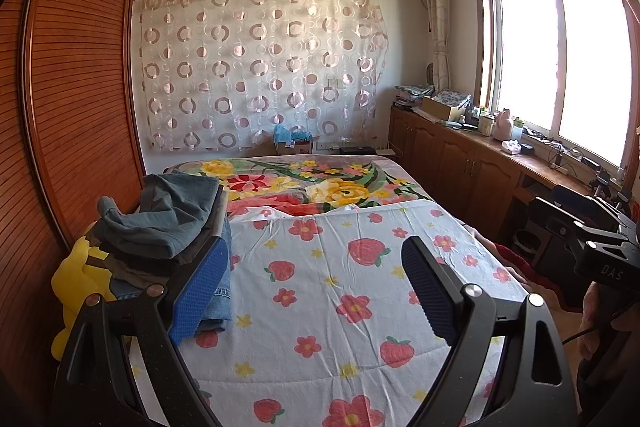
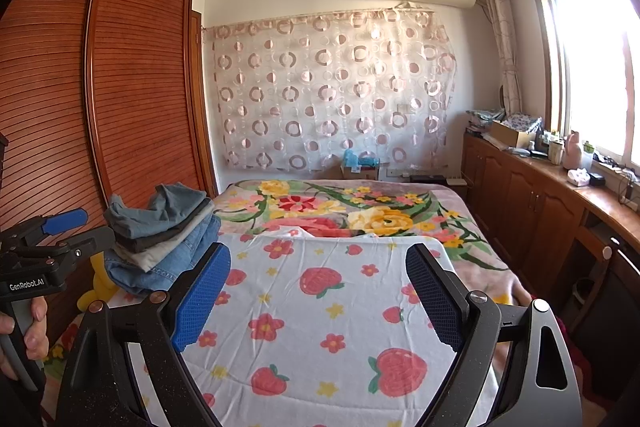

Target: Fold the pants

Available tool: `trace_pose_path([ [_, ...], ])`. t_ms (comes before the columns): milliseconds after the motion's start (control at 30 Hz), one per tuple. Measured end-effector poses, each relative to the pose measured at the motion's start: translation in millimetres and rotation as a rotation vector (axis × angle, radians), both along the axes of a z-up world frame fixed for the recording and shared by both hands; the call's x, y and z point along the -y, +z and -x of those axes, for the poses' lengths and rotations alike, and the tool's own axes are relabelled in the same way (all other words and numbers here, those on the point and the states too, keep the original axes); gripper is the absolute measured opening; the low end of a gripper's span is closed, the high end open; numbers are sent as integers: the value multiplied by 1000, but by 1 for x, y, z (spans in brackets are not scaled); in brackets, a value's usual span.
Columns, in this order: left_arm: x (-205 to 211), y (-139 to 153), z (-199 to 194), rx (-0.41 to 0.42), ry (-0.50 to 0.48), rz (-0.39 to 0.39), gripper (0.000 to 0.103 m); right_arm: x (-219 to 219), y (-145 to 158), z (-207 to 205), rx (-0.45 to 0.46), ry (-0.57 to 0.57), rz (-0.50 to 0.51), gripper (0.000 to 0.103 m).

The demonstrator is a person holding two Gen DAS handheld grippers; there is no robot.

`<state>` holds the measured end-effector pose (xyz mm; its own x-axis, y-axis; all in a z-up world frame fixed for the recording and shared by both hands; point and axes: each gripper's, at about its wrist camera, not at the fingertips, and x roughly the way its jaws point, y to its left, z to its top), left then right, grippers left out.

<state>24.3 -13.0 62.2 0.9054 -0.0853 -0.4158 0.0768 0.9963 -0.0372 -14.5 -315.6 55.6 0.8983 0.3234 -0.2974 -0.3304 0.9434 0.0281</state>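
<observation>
left gripper (image 1: 316, 291): jaws wide apart, nothing between the blue pads, held above the near part of the bed
right gripper (image 2: 318, 293): jaws spread wide too, nothing held, level with the left gripper over the same near stretch
strawberry sheet (image 1: 340, 291): white, printed with strawberries and flowers, lying flat and lightly creased across the near half of the bed; its far edge is turned up a little over the floral blanket
open room: the whole middle of the sheet between both sets of fingers is bare cloth
pants stack (image 2: 160, 231): folded pairs piled at the left edge of the bed, jeans at the bottom, a rumpled grey-blue pair on top, partly behind the left finger in the left wrist view
yellow plush toy (image 1: 76, 279): wedged at the left edge beside the stack, against the wardrobe
floral blanket (image 2: 360, 211): covers the far half up to the far edge
wardrobe (image 2: 120, 87): slatted doors tight along the left edge
cabinets (image 2: 532, 195): low, cluttered, along the right side under the window
</observation>
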Motion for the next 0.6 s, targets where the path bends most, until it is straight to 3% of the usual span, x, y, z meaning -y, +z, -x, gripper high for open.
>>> trace_pose_path([
  [600,1,-1,0,0,-2,-2,89,-2,-1,1,-1,1,4,91],
])
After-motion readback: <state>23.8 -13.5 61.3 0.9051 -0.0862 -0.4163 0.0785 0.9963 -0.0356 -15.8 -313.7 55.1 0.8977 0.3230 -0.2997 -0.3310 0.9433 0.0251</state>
